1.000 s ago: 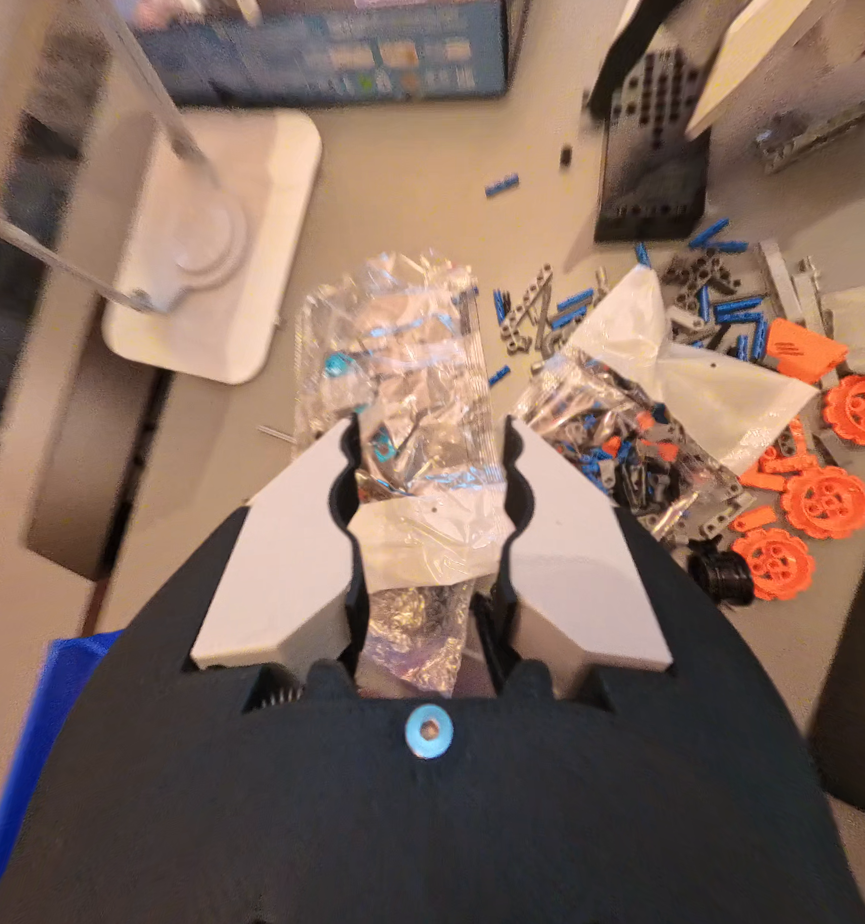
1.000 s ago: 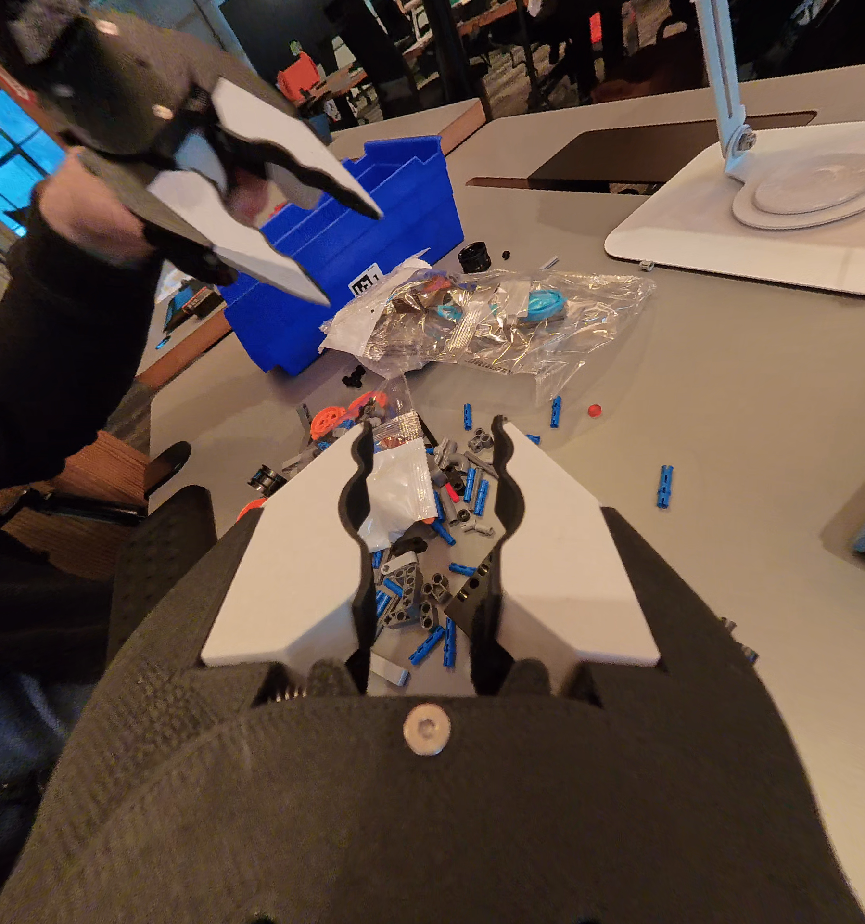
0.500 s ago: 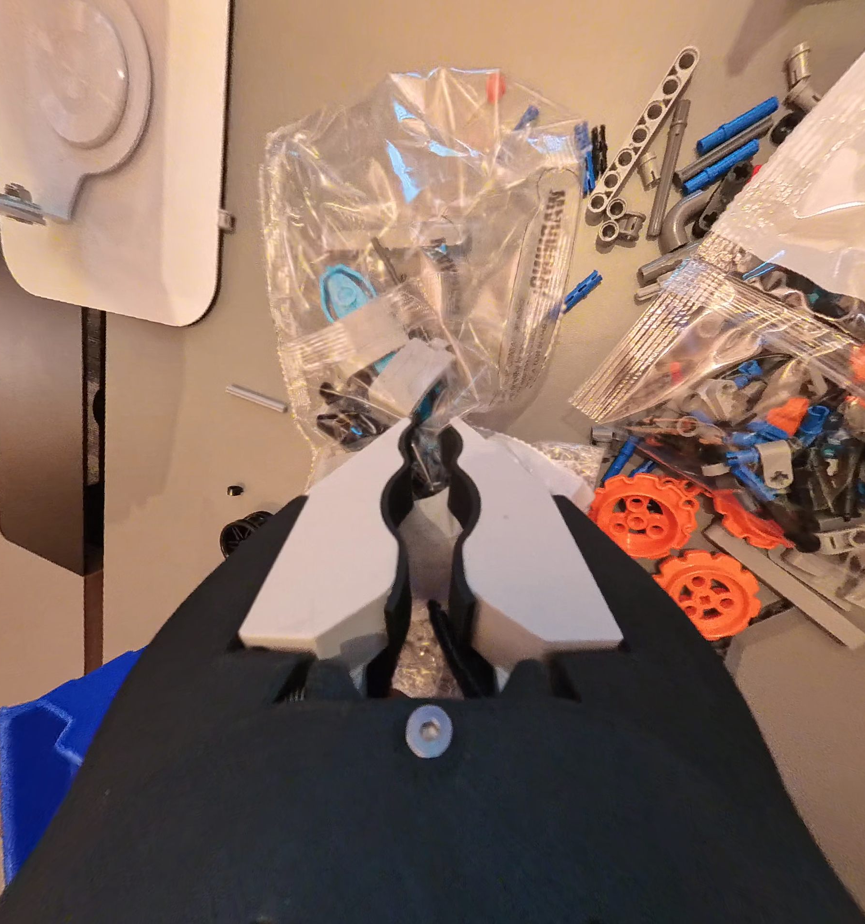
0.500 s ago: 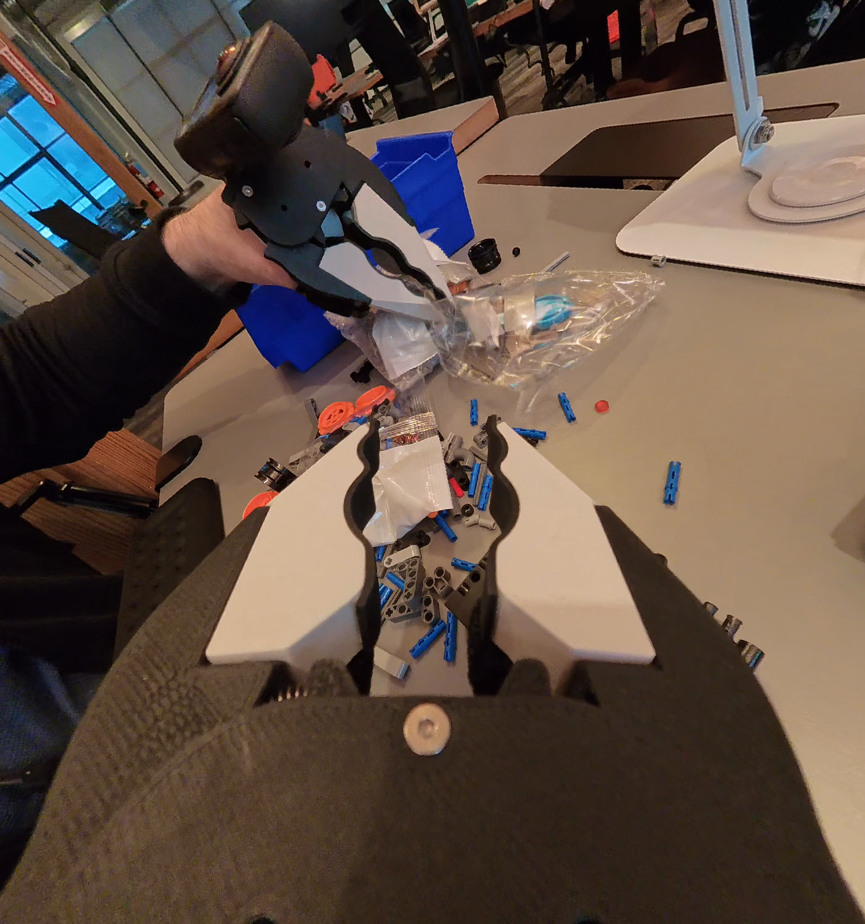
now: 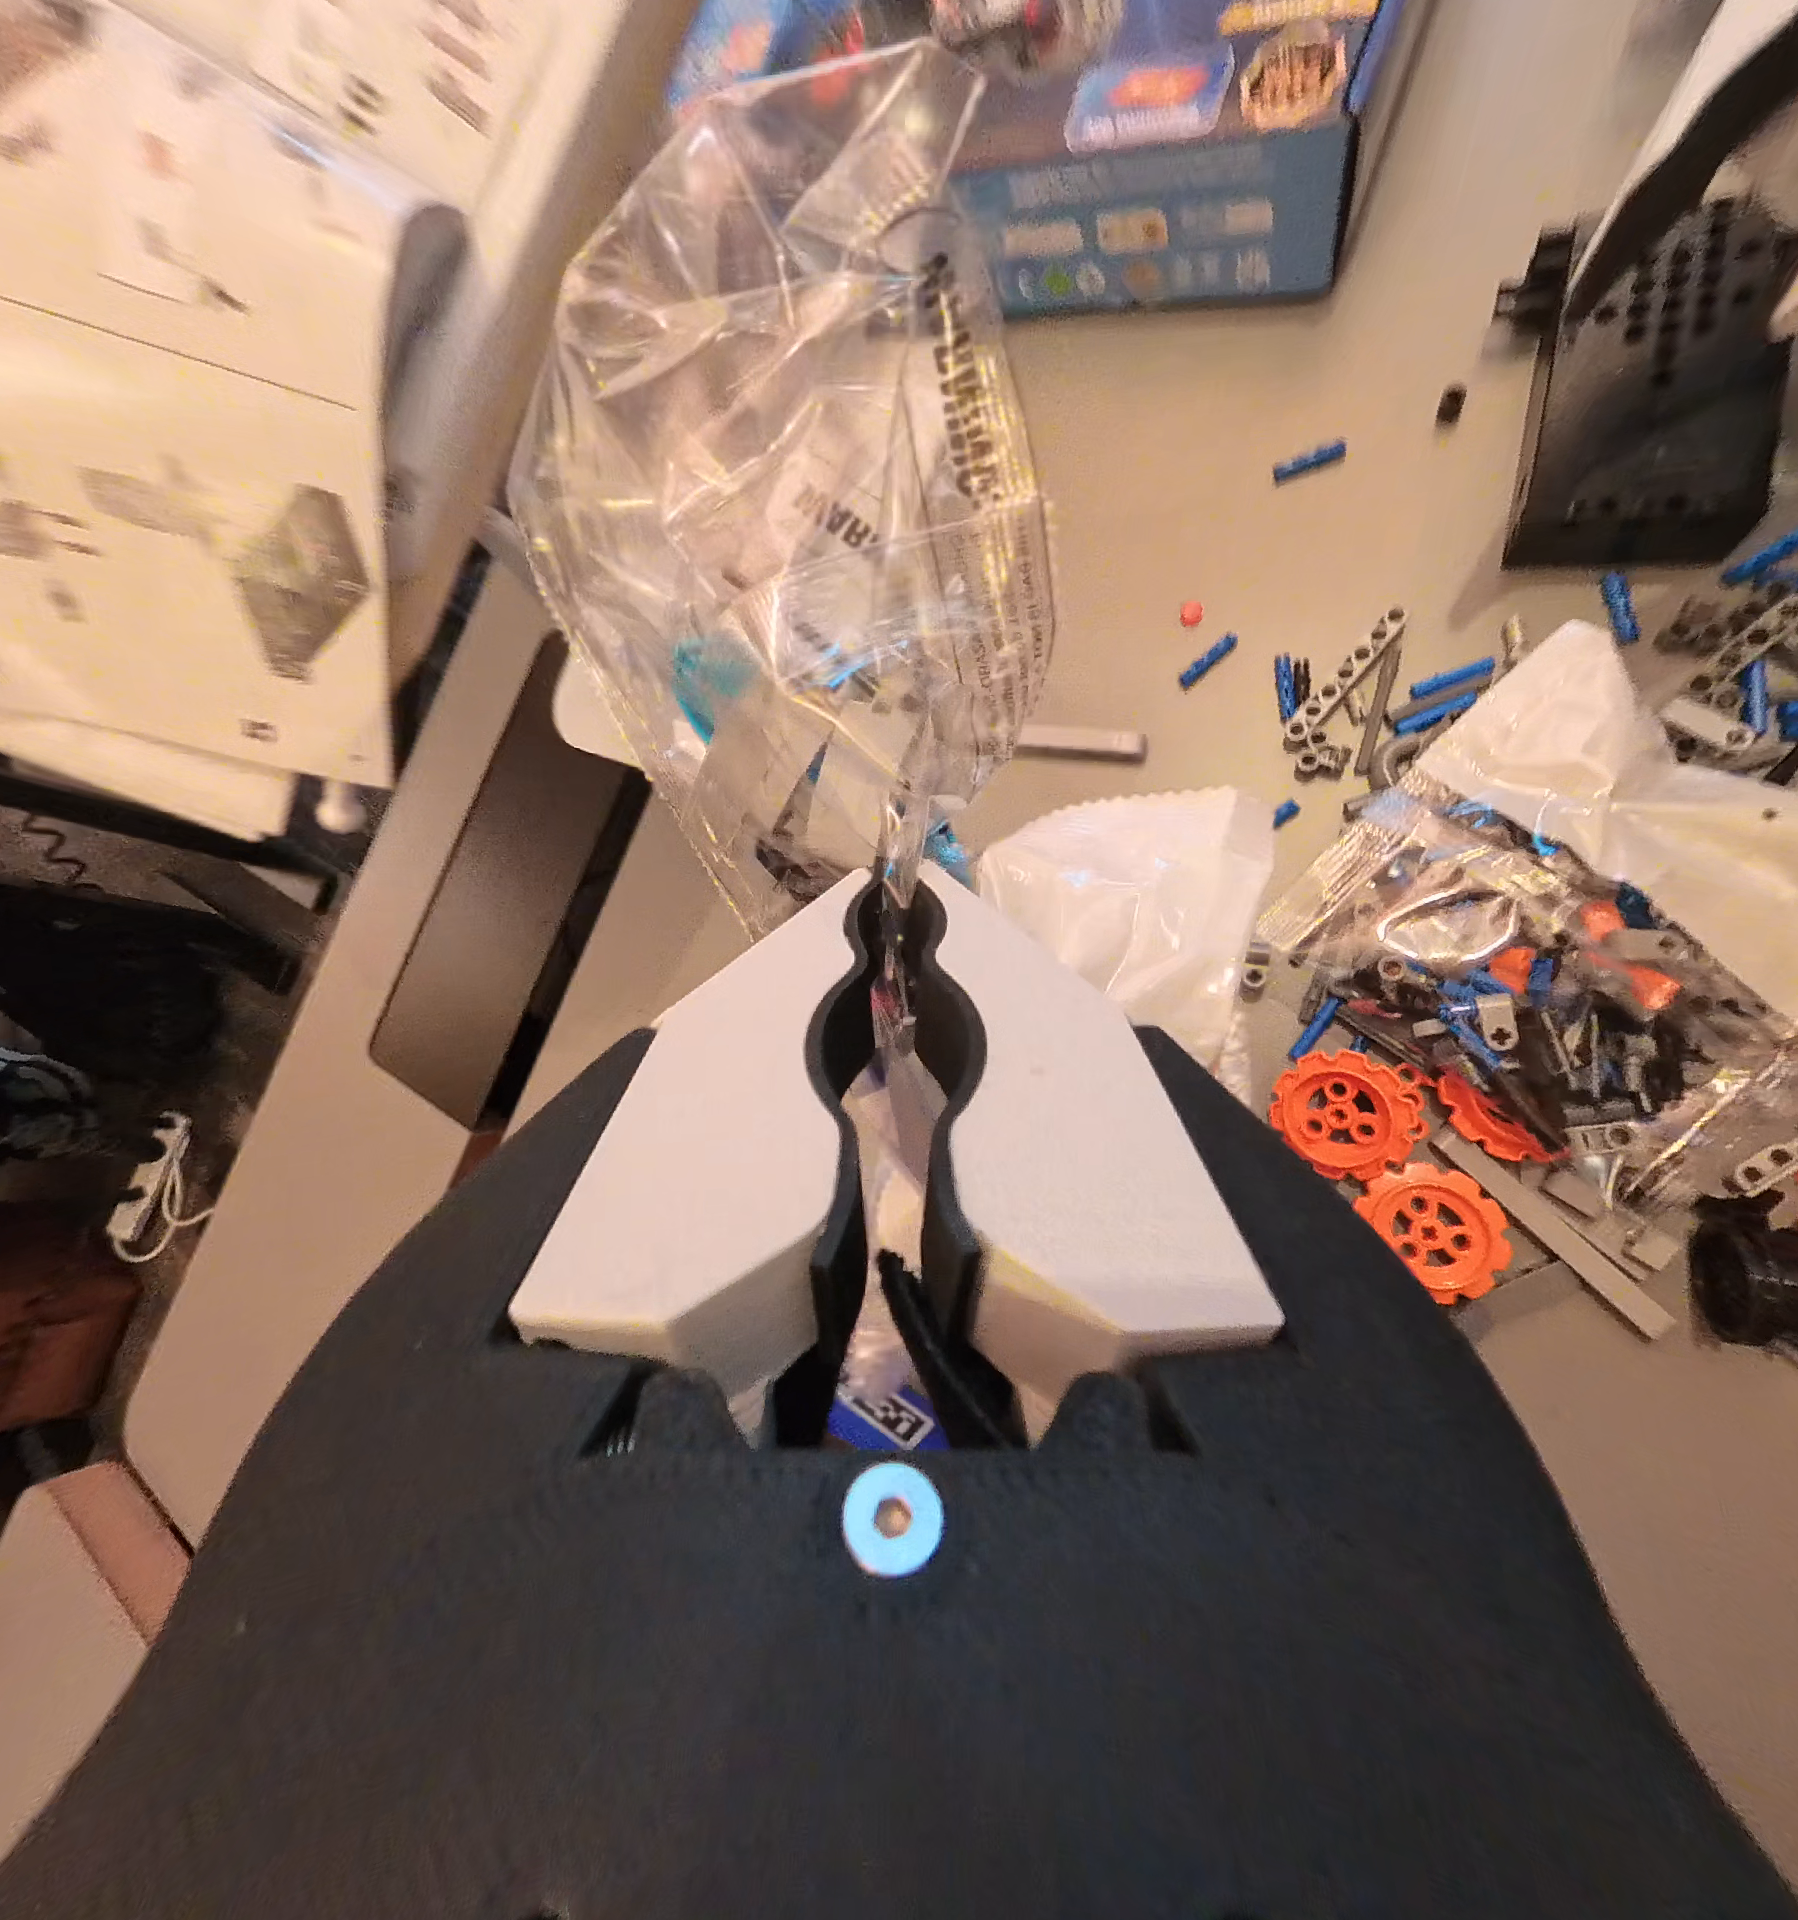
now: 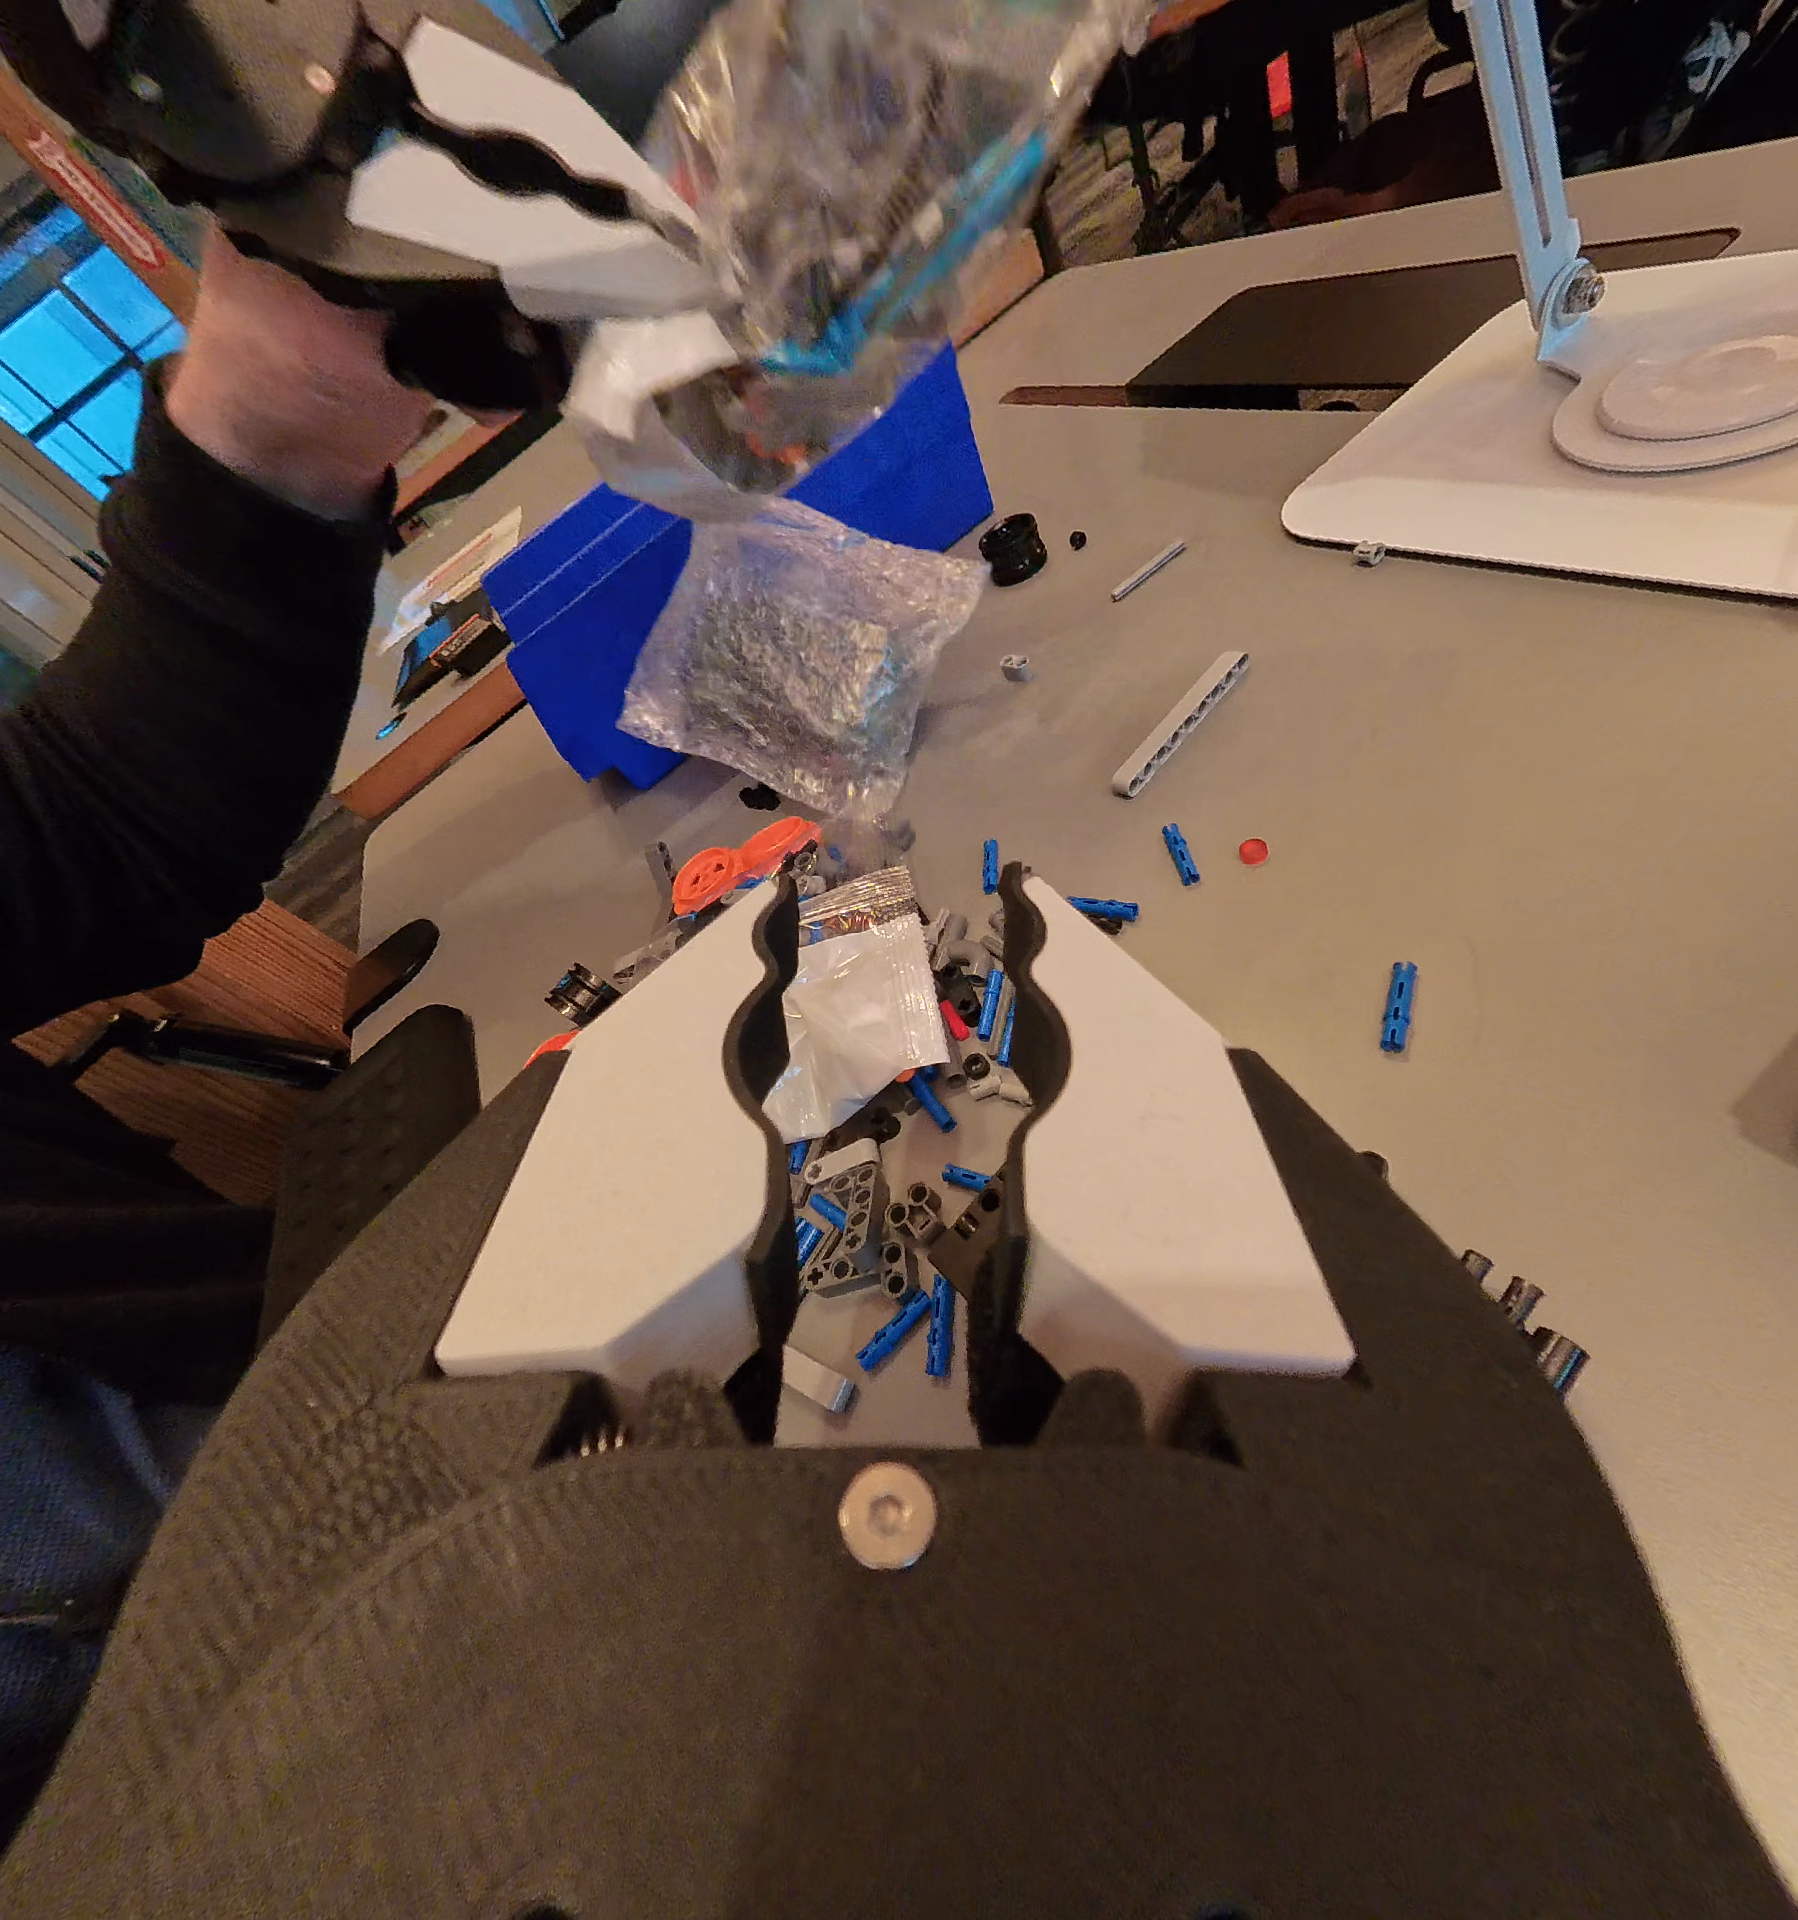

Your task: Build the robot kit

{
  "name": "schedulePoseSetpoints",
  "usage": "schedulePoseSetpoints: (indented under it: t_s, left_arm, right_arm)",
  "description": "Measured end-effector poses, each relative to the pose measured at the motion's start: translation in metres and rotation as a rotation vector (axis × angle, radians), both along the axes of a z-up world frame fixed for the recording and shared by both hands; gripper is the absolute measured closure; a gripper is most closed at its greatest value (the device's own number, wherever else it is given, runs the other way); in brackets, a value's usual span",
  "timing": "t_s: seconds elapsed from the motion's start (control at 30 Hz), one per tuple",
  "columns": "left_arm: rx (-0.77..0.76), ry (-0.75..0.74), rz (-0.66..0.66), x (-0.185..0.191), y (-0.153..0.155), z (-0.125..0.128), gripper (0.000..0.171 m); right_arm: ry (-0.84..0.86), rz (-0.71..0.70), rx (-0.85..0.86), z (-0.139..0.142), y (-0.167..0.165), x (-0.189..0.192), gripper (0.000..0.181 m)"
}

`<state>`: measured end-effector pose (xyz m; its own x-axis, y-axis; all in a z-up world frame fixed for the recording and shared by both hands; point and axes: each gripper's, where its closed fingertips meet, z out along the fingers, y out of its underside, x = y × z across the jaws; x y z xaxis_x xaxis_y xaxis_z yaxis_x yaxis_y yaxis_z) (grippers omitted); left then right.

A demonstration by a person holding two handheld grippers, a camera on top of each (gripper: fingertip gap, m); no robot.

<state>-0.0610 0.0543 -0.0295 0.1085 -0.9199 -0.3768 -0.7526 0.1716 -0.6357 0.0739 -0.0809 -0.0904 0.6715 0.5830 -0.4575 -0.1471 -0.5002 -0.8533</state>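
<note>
Left gripper [image 5: 897, 894]: jaws pressed together on the edge of a clear plastic bag [image 5: 801, 499], which is lifted off the tabletop [image 5: 1186, 395] and fills the upper centre of the left wrist view. Bag holds small parts, one turquoise; contents otherwise blurred. In the right wrist view the same gripper [image 6: 666, 249] sits at upper left, gripped by a hand [image 6: 282, 395] in a dark sleeve, bag [image 6: 853, 208] hanging from its tips.

Right gripper [image 6: 900, 883]: jaws partly open, holding nothing, poised low over a scatter of loose building parts [image 6: 874, 1216], grey beams and blue pins, with a small white bag [image 6: 859, 1023] lying between the fingers as framed.

Tabletop items, right wrist view: crinkled clear bag of dark parts [image 6: 801, 675] at centre, resting against a blue bin [image 6: 729, 582]; orange gears [image 6: 739, 862] just left of the jaws; long grey beam [image 6: 1181, 722] and red stud [image 6: 1252, 851] at right centre; black wheel [image 6: 1011, 545] above; white stand base [image 6: 1601, 468] at upper right.

Tabletop items, left wrist view: open bag of mixed parts [image 5: 1560, 997] at right; orange gears [image 5: 1383, 1174] below it; blue printed box [image 5: 1165, 187] at top; black perforated plate [image 5: 1653, 416] at upper right; printed sheet [image 5: 147, 416] at upper left.
</note>
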Motion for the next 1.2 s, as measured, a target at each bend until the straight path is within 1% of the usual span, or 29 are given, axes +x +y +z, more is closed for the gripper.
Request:
schedulePoseSetpoints:
  t_s: [0.1, 0.3, 0.43, 0.5, 0.53, 0.6, 0.67, 0.77, 0.9, 0.97, 1.0, 1.07, 1.1, 1.17, 1.2]
  left_arm:
    - [0.033, -0.067, 0.028, -0.010, 0.004, 0.033, 0.171]
    - [0.120, -0.145, 0.089, -0.038, 0.019, 0.103, 0.171]
    - [0.187, -0.165, 0.178, -0.073, 0.037, 0.150, 0.171]
    - [0.208, -0.178, 0.235, -0.096, 0.048, 0.164, 0.171]
    - [0.217, -0.173, 0.270, -0.110, 0.054, 0.166, 0.171]
    - [0.194, -0.139, 0.340, -0.138, 0.066, 0.155, 0.171]
    - [0.170, -0.107, 0.421, -0.165, 0.079, 0.133, 0.171]
    - [0.084, -0.069, 0.508, -0.191, 0.091, 0.082, 0.171]
    - [-0.012, 0.062, 0.590, -0.213, 0.100, 0.002, 0.171]
    - [-0.130, 0.114, 0.617, -0.220, 0.096, -0.037, 0.171]
    - [-0.168, 0.118, 0.613, -0.220, 0.094, -0.051, 0.171]
    - [-0.205, 0.118, 0.607, -0.219, 0.092, -0.067, 0.165]
    - [-0.198, 0.107, 0.605, -0.218, 0.092, -0.068, 0.161]
    - [-0.152, 0.055, 0.606, -0.215, 0.093, -0.055, 0.139]
    - [-0.142, 0.027, 0.600, -0.212, 0.091, -0.045, 0.131]
  right_arm:
    - [0.002, 0.003, -0.001, 0.000, 0.000, -0.001, 0.143]
    - [0.009, 0.012, 0.001, 0.001, -0.002, -0.002, 0.143]
    - [0.013, 0.020, 0.003, 0.002, -0.003, -0.004, 0.143]
    - [0.013, 0.024, 0.005, 0.002, -0.003, -0.005, 0.143]
    - [0.012, 0.027, 0.005, 0.002, -0.003, -0.006, 0.143]
    - [0.007, 0.034, 0.006, 0.002, -0.004, -0.008, 0.143]
    - [0.002, 0.043, 0.004, 0.001, -0.005, -0.011, 0.143]
    - [-0.013, 0.054, 0.000, -0.001, -0.006, -0.014, 0.143]
    - [-0.064, 0.072, -0.020, -0.010, -0.006, -0.021, 0.141]
    - [-0.106, 0.099, -0.040, -0.017, -0.008, -0.029, 0.137]
    - [-0.136, 0.111, -0.041, -0.020, -0.009, -0.033, 0.135]
    - [-0.209, 0.135, -0.050, -0.028, -0.010, -0.041, 0.134]
    - [-0.248, 0.151, -0.059, -0.032, -0.011, -0.045, 0.132]
    - [-0.298, 0.166, -0.065, -0.038, -0.011, -0.050, 0.132]
    - [-0.315, 0.177, -0.075, -0.040, -0.010, -0.053, 0.132]
